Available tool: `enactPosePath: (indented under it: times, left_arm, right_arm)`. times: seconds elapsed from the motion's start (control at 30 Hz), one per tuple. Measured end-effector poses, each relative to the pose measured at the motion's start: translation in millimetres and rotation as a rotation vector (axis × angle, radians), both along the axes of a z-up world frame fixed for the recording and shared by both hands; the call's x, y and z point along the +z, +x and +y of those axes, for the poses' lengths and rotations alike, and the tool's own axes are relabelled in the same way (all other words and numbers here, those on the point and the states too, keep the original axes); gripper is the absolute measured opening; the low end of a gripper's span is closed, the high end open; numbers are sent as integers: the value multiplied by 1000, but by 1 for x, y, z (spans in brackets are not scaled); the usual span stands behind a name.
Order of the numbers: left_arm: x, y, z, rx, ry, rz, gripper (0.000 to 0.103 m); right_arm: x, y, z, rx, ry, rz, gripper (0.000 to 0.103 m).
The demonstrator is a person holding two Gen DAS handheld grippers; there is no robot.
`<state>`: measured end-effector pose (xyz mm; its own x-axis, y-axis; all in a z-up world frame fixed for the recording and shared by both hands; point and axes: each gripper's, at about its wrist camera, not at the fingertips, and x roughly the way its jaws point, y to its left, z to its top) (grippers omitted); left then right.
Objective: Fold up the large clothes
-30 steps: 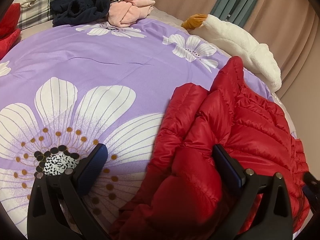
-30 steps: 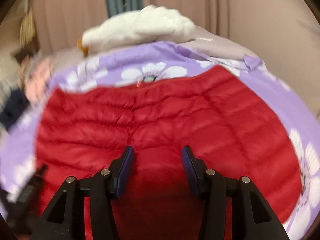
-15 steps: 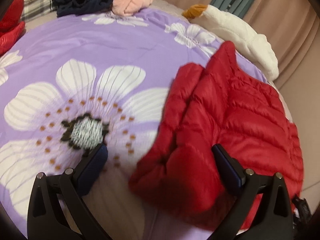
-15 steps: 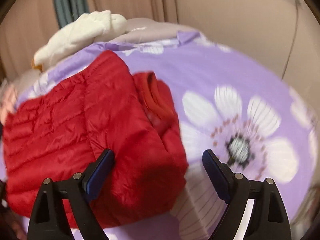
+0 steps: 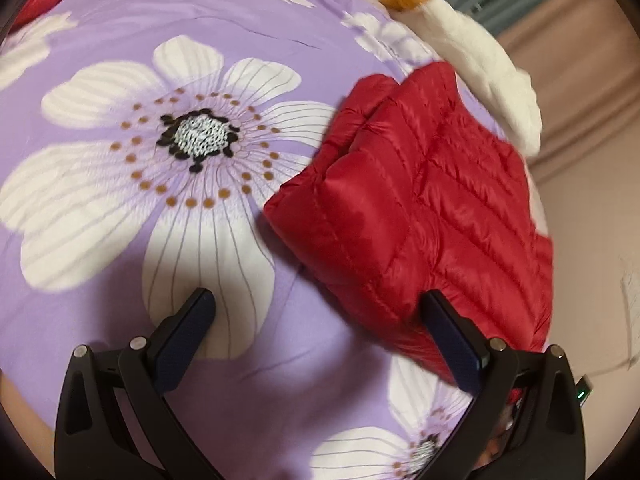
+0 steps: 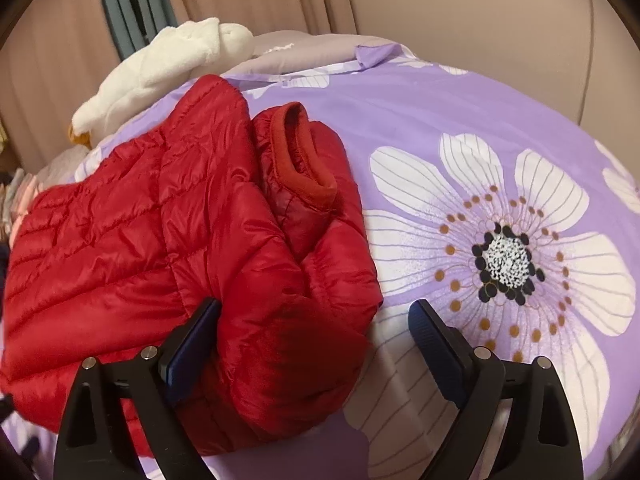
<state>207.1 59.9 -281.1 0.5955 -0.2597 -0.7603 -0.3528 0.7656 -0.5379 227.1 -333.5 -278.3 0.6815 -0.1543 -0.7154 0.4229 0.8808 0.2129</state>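
I hover both grippers, left (image 5: 320, 336) and right (image 6: 314, 336), released (right just widened), flanking the folded jacket (image 6: 192, 248), right nearer.

Warm, dimmish indoor light, soft and even; no hard glare, only a mild sheen on the red puffer jacket (image 6: 192, 240); dark soft shadows fall on the purple floral bedspread (image 5: 120, 64) just ahead of each camera; slight motion blur in the left wrist view; strong fisheye bending and black vignette at the corners
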Motion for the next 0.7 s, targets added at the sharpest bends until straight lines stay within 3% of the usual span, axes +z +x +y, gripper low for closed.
enactPosePath:
  times: [0.1, 0.17, 0.3, 0.47, 0.53, 0.6, 0.7]
  left_arm:
    - [-2, 6, -2, 7, -37, -9, 103]
    - [-1, 14, -9, -52, -68, -25, 103]
    - [-10, 38, -23, -156, -265, -61, 103]
    - [-18, 72, -23, -25, -332, -70, 102]
    - [-17, 85, -25, 10, -291, -70, 101]
    - [-11, 89, -40, 80, -121, -97, 90]
    - [-4, 89, -71, 95, 142, -145, 80]
  right_arm:
    - [0, 0, 2, -1, -12, -5, 93]
    - [0, -3, 3, -1, -15, -10, 93]
    - [-2, -6, 2, 2, 4, -25, 95]
    - [-3, -9, 3, 5, 10, -34, 96]
    - [-3, -9, 2, 5, 11, -34, 96]
    - [-3, -7, 2, 8, 10, -31, 97]
    - [-3, -5, 5, 10, 0, -22, 98]
